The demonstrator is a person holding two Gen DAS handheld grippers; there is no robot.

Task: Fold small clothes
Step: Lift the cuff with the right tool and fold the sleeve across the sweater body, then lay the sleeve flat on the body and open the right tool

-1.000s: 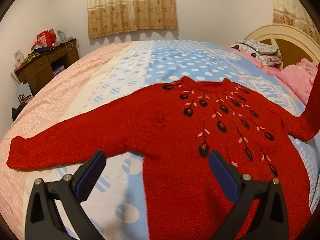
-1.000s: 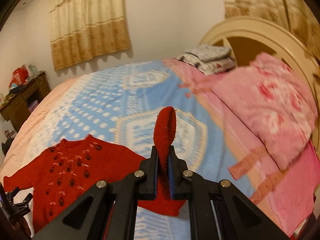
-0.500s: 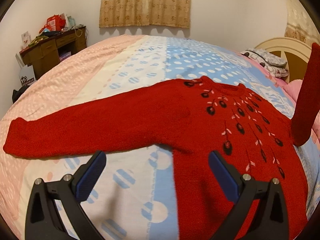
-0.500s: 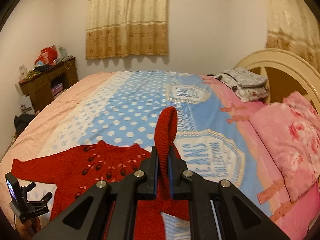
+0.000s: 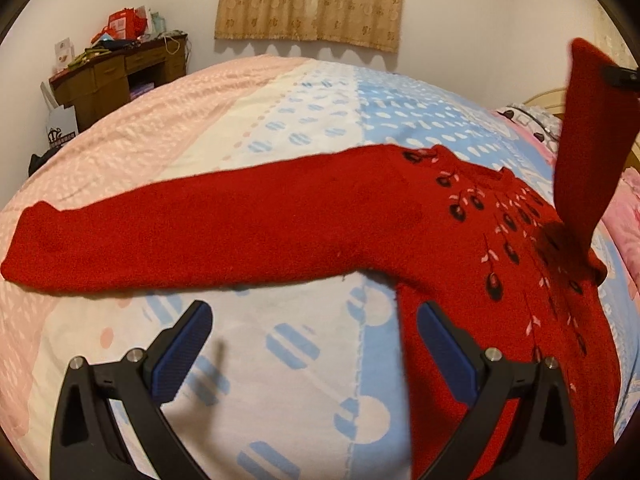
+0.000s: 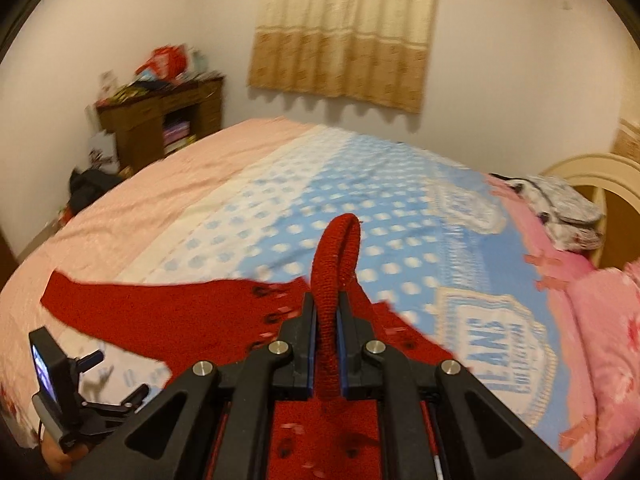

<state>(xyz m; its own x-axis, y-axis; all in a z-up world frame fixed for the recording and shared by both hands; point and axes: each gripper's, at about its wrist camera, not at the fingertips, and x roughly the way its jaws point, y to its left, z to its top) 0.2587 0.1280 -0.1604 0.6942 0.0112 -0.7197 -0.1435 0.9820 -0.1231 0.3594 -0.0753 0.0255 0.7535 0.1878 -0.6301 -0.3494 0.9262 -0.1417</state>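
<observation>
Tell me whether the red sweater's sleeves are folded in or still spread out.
One of each. The red knitted sweater has one sleeve flat on the bedspread; the other sleeve is lifted over its body, pinched in the right gripper.

Open left claw (image 5: 312, 344) above bedspread (image 5: 280, 128); red sweater (image 5: 460, 248) ahead, its right sleeve (image 5: 584, 152) lifted upper right.

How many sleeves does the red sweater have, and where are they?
2. One sleeve lies flat, stretched out across the bed. The other sleeve is lifted up over the sweater, its cuff pinched in the right gripper.
</observation>
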